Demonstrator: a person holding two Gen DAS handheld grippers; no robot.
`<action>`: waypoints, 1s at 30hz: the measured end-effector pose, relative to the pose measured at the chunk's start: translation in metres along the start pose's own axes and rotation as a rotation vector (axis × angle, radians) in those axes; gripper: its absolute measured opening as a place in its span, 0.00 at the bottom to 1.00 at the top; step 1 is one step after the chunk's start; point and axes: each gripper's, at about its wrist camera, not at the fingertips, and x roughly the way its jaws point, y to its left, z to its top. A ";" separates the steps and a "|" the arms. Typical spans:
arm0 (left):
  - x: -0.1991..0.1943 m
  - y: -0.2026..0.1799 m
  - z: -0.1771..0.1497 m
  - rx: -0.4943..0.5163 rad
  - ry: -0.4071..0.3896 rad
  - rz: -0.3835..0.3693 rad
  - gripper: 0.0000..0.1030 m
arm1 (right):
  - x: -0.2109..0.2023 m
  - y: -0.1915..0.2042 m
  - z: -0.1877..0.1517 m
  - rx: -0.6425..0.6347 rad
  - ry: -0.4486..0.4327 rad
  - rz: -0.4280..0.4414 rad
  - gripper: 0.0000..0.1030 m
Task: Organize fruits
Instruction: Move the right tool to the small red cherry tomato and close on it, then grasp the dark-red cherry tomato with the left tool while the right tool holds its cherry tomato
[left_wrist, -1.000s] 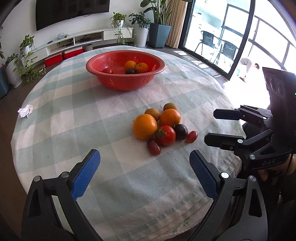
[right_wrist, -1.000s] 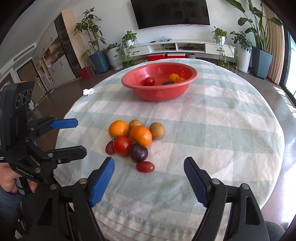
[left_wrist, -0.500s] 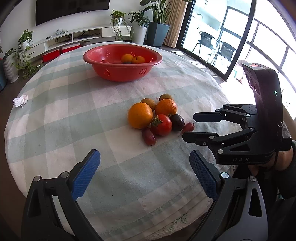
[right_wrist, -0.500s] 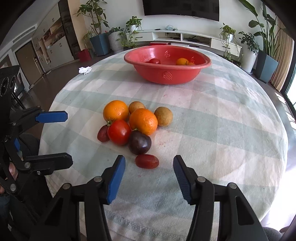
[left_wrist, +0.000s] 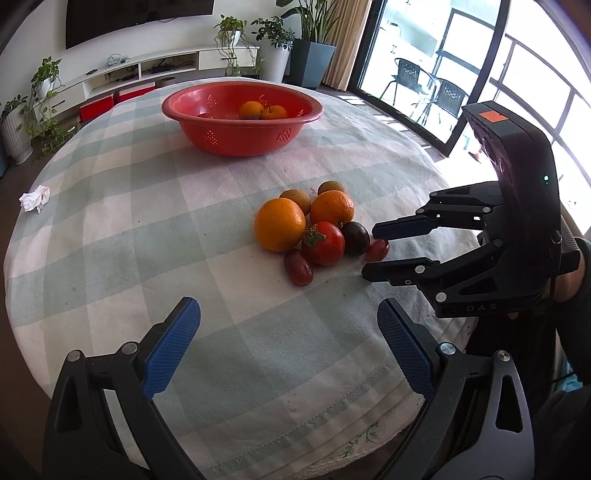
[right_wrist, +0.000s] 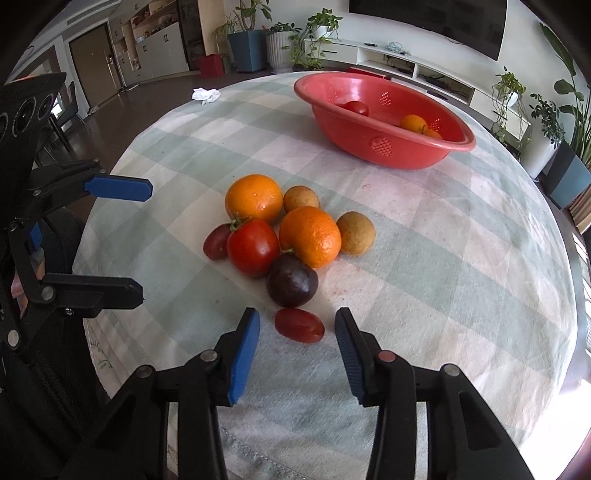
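Straddling the small red tomato, right gripper jaws spread low.

Home living room: wall-mounted television, low white media shelf, potted plants, checked-cloth tabletop, balcony glass doors

**Colours and patterns on the table**

Tablecloth: pale green-and-white check. Bowl: coral red. Oranges: bright orange. Tomato: red. Plum: dark purple. Grape tomato: deep red. Gripper pads: blue on black frames.
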 end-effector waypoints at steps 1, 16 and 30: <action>0.000 0.000 0.000 0.001 0.001 -0.001 0.94 | 0.000 0.001 0.000 -0.006 0.001 0.003 0.42; 0.006 0.000 0.001 0.002 0.018 -0.006 0.70 | -0.003 0.003 0.000 -0.043 0.021 0.010 0.26; 0.033 -0.008 0.018 0.013 0.068 0.016 0.52 | -0.033 -0.026 -0.011 0.191 -0.116 0.005 0.26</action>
